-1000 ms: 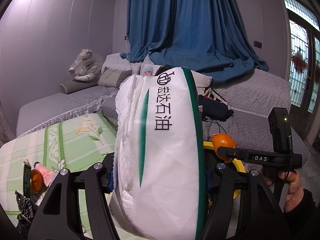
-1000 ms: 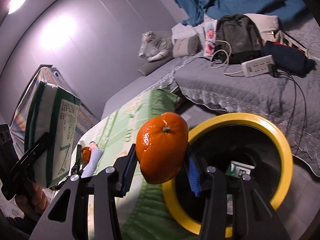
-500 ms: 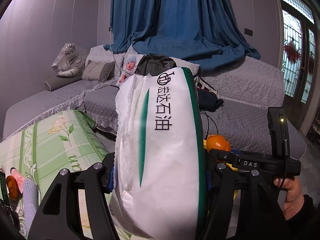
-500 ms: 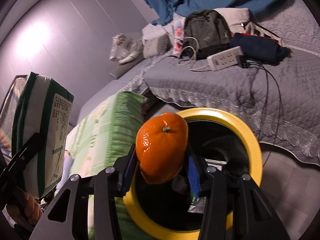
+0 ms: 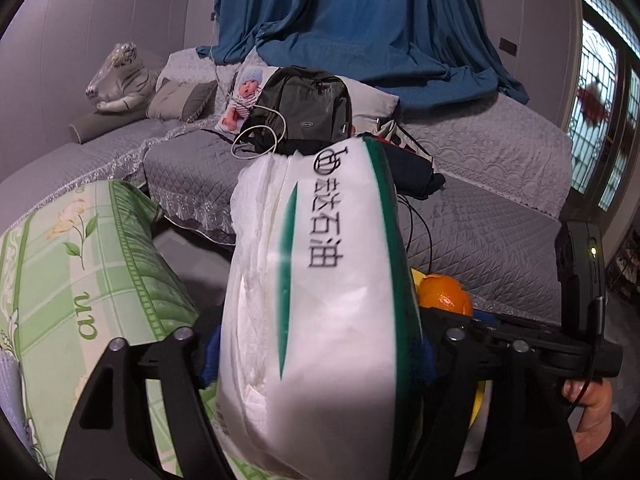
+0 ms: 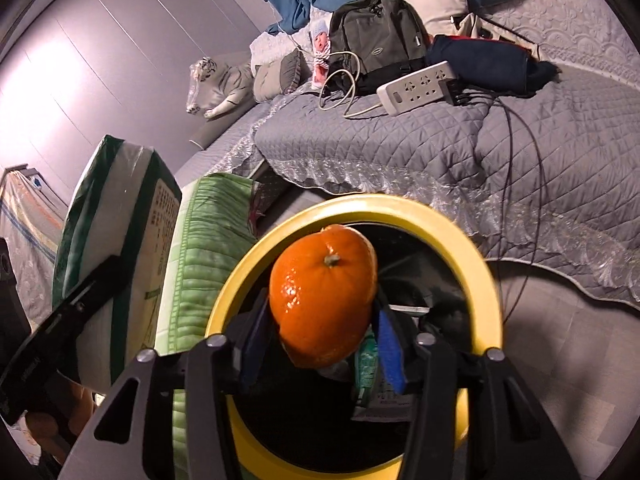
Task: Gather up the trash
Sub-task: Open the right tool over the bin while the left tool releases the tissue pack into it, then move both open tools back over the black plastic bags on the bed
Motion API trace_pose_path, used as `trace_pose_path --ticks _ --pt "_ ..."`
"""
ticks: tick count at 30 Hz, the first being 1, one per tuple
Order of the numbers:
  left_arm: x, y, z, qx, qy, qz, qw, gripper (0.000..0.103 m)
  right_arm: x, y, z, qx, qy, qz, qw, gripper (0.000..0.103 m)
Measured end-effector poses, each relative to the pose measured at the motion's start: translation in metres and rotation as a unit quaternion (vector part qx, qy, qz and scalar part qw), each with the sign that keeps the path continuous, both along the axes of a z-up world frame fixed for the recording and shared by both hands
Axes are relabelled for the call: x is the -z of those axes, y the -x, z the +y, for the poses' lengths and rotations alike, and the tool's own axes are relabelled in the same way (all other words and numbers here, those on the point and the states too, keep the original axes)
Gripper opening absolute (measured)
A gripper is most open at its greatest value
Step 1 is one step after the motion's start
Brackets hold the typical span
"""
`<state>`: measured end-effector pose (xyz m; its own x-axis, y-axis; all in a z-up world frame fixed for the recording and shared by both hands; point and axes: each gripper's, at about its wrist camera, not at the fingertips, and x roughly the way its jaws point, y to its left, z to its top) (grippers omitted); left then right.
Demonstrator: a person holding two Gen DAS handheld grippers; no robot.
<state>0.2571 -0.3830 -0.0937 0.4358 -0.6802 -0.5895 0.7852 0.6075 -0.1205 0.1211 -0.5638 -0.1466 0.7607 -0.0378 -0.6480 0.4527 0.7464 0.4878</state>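
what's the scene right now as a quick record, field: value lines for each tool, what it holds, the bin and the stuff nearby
left tool: shut on white and green tissue pack, held upright
right tool: shut on orange, stem end facing the camera
bin: yellow rim, dark inside, some packaging already in it
orange versus bin: above the opening, not released
tissue pack versus bin: left of the rim, over the green quilt
background: grey bed with backpack and power strip

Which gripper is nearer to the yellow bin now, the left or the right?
Right. The right gripper holds the orange directly over the bin opening. The left gripper, holding the tissue pack, is off to the bin's left side.
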Motion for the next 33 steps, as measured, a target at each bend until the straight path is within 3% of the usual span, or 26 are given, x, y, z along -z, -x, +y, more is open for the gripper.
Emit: trace_pose_path --ticks 1,2,3,11,16,21,25,29,31,33 --pt "-0.001 -0.003 0.002 -0.009 0.004 0.002 1.0 0.084 -0.001 0.003 -0.002 0.016 0.006 0.004 1.0 0.067" --pt "-0.003 -0.004 0.005 -0.016 0.01 0.002 0.9998 0.093 -0.002 0.007 -0.004 0.031 0.009 0.004 0.999 0.073" --pt "-0.005 -0.006 0.01 -0.024 0.022 0.001 0.9995 0.094 -0.004 0.011 -0.006 0.044 0.01 0.002 0.999 0.079" --pt "-0.022 -0.012 0.047 -0.05 0.065 0.013 0.9965 0.095 -0.013 0.037 -0.008 0.074 0.019 -0.012 0.997 0.08" --pt "-0.048 -0.002 0.093 -0.083 0.095 -0.027 0.9916 0.095 -0.03 0.039 0.01 0.053 0.041 -0.038 0.997 0.083" --pt "-0.079 0.013 0.161 -0.107 0.133 -0.041 0.9845 0.095 -0.054 0.027 0.043 -0.002 0.072 -0.077 0.994 0.085" --pt "-0.09 0.027 0.227 -0.131 0.131 -0.077 0.9796 0.095 -0.072 0.009 0.075 -0.065 0.074 -0.11 0.989 0.091" --pt "-0.085 0.04 0.301 -0.176 0.103 -0.115 0.9722 0.095 -0.081 -0.019 0.122 -0.172 0.06 -0.132 0.974 0.095" --pt "-0.077 0.049 0.346 -0.214 0.081 -0.133 0.9644 0.095 -0.085 -0.034 0.149 -0.216 0.064 -0.124 0.966 0.095" --pt "-0.068 0.056 0.383 -0.241 0.066 -0.134 0.9589 0.095 -0.089 -0.052 0.187 -0.279 0.066 -0.117 0.951 0.095"
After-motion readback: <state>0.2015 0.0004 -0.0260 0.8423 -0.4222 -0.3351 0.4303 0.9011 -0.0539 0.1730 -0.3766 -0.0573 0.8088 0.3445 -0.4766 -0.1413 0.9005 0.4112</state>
